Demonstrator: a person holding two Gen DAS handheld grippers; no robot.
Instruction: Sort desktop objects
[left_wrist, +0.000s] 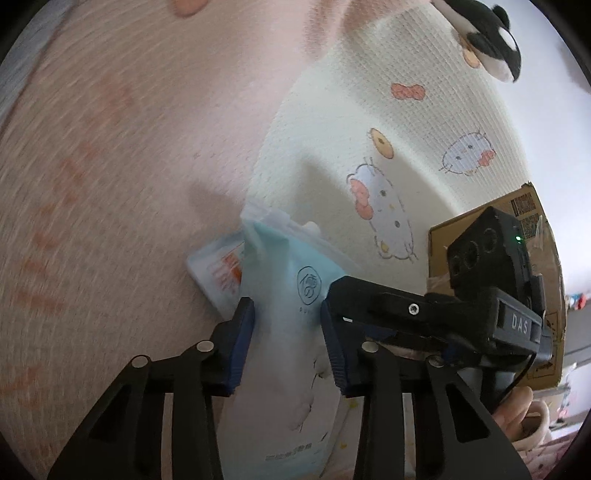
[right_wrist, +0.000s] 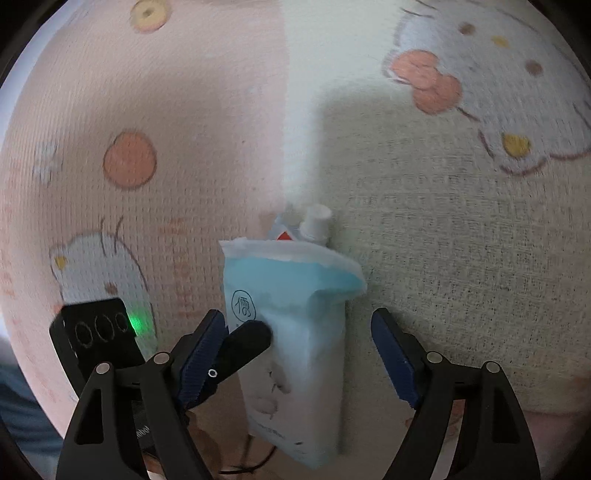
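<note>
My left gripper (left_wrist: 287, 314) is shut on a light blue tissue pack (left_wrist: 284, 332) and holds it above a pink and cream cartoon-print mat (left_wrist: 110, 147). A white and orange tube (left_wrist: 218, 271) lies on the mat under the pack's far end. In the right wrist view the pack (right_wrist: 291, 332) hangs between the open fingers of my right gripper (right_wrist: 299, 325), which do not touch it. The tube's white cap (right_wrist: 316, 221) shows beyond the pack. A left fingertip (right_wrist: 247, 343) pinches the pack's left side.
A cardboard box (left_wrist: 532, 240) stands at the right behind the right gripper's body (left_wrist: 487, 258). A black and white plush toy (left_wrist: 487, 37) lies at the top right. The mat (right_wrist: 443, 221) fills the right wrist view.
</note>
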